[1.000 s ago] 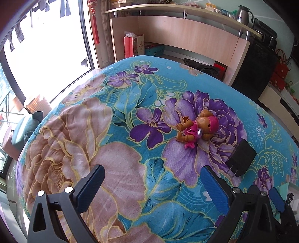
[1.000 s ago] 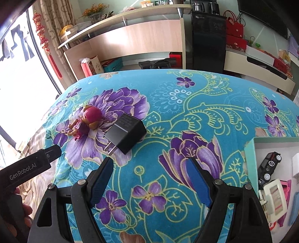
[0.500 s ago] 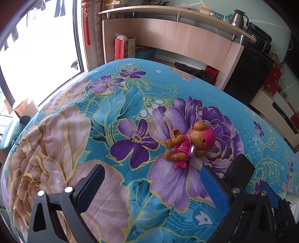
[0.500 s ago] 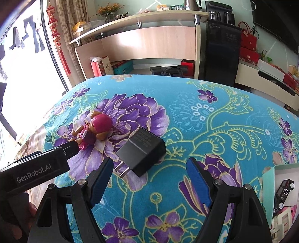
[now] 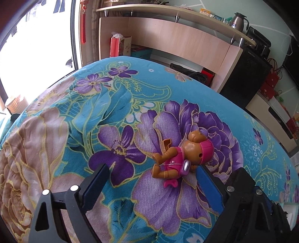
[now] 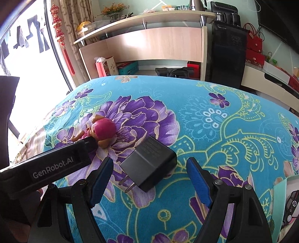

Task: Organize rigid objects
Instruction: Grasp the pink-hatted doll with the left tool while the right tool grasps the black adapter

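One toy dog figure (image 5: pixel 179 160) in a pink outfit lies on the floral blanket (image 5: pixel 112 115). One black plug-in charger (image 6: pixel 149 164) lies there too, and it shows two metal prongs. One open box (image 6: pixel 280 188) sits at the blanket's right edge, with one black toy car (image 6: pixel 290 202) visible inside; anything else in it is cut off by the frame. Two grippers are in view, the left gripper (image 5: pixel 152 182) and the right gripper (image 6: pixel 149 177), each with two blue-padded jaws. One steel kettle (image 5: pixel 239 20) stands on the wall shelf (image 5: pixel 168 11).
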`<state>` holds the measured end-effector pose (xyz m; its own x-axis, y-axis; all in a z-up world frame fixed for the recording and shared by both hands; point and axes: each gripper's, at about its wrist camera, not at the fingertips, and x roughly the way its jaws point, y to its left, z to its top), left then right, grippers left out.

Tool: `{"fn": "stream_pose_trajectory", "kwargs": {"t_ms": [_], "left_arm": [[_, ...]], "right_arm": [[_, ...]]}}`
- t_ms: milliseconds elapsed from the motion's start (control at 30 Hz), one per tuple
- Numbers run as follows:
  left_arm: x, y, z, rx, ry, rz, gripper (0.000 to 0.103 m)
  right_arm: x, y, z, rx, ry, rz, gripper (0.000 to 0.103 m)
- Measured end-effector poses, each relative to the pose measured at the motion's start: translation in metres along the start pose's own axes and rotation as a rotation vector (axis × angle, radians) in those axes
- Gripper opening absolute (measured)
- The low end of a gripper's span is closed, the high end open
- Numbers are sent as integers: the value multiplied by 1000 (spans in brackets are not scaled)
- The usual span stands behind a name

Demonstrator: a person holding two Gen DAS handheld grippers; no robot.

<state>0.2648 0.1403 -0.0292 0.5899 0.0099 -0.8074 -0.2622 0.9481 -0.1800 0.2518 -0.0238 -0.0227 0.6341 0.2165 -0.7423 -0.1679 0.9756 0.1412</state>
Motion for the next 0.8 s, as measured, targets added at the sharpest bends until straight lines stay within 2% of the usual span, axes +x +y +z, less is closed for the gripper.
{"fn": "stream_pose_trajectory", "kwargs": {"t_ms": [267, 367, 467, 500, 633, 800], "left_arm": [[5, -8, 2, 27, -28, -29, 83], [6, -12, 1, 45, -28, -44, 74], [6, -15, 2, 58, -29, -68, 54], [6, -15, 1, 61, -27, -76, 44], [6, -15, 1, 66, -28, -95, 42], [-1, -13, -1, 57, -26, -84, 42]], "right_arm": [[2, -6, 0, 39, -1, 26, 79], [3, -6, 0, 39, 0, 37, 68], [2, -6, 0, 41, -1, 38, 68], [2, -6, -1, 43, -1, 38, 67], [2, -8, -2, 49, 1, 42, 67], [-3, -11, -2, 61, 5, 29, 67]]}}
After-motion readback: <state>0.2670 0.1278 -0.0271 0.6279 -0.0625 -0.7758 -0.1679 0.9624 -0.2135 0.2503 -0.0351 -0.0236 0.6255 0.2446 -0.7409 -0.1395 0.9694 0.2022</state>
